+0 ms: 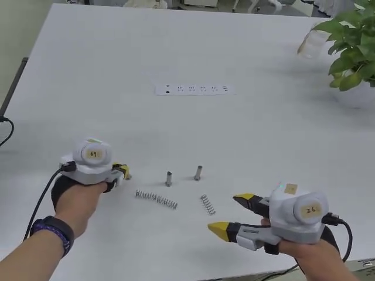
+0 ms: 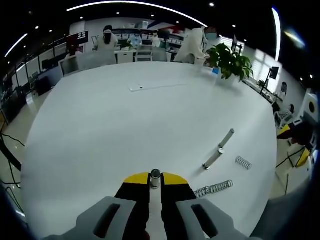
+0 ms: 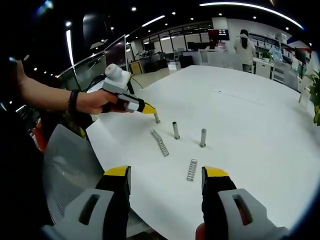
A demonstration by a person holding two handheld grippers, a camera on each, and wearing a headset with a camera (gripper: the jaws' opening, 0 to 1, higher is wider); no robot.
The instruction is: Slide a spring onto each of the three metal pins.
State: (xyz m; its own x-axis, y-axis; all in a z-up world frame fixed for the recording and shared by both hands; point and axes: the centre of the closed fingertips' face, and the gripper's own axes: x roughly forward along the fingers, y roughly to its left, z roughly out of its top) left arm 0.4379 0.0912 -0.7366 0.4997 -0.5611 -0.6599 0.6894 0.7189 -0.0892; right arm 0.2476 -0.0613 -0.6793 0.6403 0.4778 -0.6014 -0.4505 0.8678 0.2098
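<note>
**Pins, metal, three.**
- Held pin (image 2: 155,176): upright, clamped between the yellow-tipped jaws of the left gripper (image 1: 124,172), down at the table surface near the front left. Whether its foot touches the table cannot be told.
- Middle pin (image 1: 169,178): standing upright and free on the table, just to the right of the left gripper.
- Far pin (image 1: 198,172): upright, free, beside the middle pin on its right. The three pins form a rough row.

**Springs, two, both lying flat, on no pin.**
- Long spring (image 1: 156,199): in front of the middle pin, angled across the table, near the pin but apart from it.
- Short spring (image 1: 207,204): in front of the far pin, well to the right of the long spring. In the right gripper view it lies ahead of the gap between that gripper's jaws.

**Grippers.**
- Left gripper: jaws narrow, closed on the held pin. It is carried by the left hand (image 1: 79,199), which wears a dark wristband (image 1: 53,228); a black cable (image 1: 44,196) trails from its rear.
- Right gripper (image 1: 231,213): jaws spread wide, holding nothing. It sits low over the front right of the table and points toward the short spring without touching it.

**Surroundings.**
- Table (image 1: 117,70): white and broad.
- Power strip (image 1: 193,89): white, lying flat mid-table, well behind the pins.
- Plant (image 1: 351,41): green leaves, at the far right corner.
- Blurred clear container (image 1: 310,44): just left of the plant.
</note>
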